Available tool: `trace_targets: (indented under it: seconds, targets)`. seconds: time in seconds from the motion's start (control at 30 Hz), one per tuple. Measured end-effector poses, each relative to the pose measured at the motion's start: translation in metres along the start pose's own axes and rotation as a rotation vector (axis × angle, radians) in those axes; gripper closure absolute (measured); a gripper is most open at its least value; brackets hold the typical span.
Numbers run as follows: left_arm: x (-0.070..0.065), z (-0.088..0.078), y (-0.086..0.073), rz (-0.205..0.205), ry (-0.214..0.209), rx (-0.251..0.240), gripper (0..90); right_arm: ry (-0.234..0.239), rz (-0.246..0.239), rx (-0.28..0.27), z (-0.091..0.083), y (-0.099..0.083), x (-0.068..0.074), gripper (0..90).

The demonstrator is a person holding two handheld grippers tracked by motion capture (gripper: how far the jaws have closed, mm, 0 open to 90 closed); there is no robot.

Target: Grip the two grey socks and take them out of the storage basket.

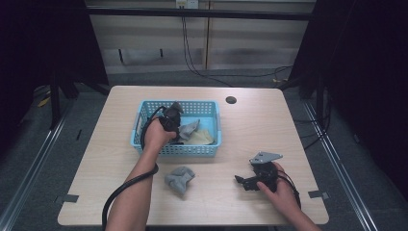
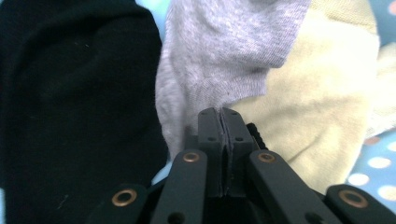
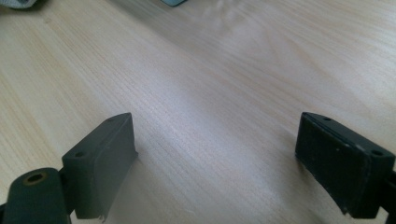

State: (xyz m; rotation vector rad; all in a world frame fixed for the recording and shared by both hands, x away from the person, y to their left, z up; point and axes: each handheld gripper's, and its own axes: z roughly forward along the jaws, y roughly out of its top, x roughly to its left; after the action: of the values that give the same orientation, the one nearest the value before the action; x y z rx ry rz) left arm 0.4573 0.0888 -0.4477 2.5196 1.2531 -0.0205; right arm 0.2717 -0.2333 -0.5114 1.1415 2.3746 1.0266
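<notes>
the surface [image 1: 250,130] is pale wood-grain, smooth and matt. the basket [image 1: 144,108] looks like perforated blue plastic. the grey sock [image 2: 219,51] is fine matt knit cloth, the cream cloth [image 2: 322,93] perhaps fleecier. the right tool [image 3: 217,163] has matt black pads.

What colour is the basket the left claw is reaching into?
Light blue, with a lattice wall; the basket shows best in the high view, where the left claw is inside it.
</notes>
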Motion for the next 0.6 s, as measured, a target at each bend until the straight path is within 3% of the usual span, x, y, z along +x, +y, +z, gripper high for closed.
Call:
trace_targets:
  seconds: [0.2,0.33,0.6]
  targets:
    - [-0.001,-0.021,0.002,0.016,0.001,-0.006,88.3,0.0,0.0,0.001,0.0,0.0,0.0,11.5]
    - [0.0,-0.026,0.0,0.028,0.004,0.008,88.4,0.0,0.001,0.001,0.0,0.0,0.0,11.5]
    - [0.011,-0.04,-0.011,-0.005,0.005,0.009,88.6,-0.001,0.0,0.001,0.0,0.0,0.0,11.6]
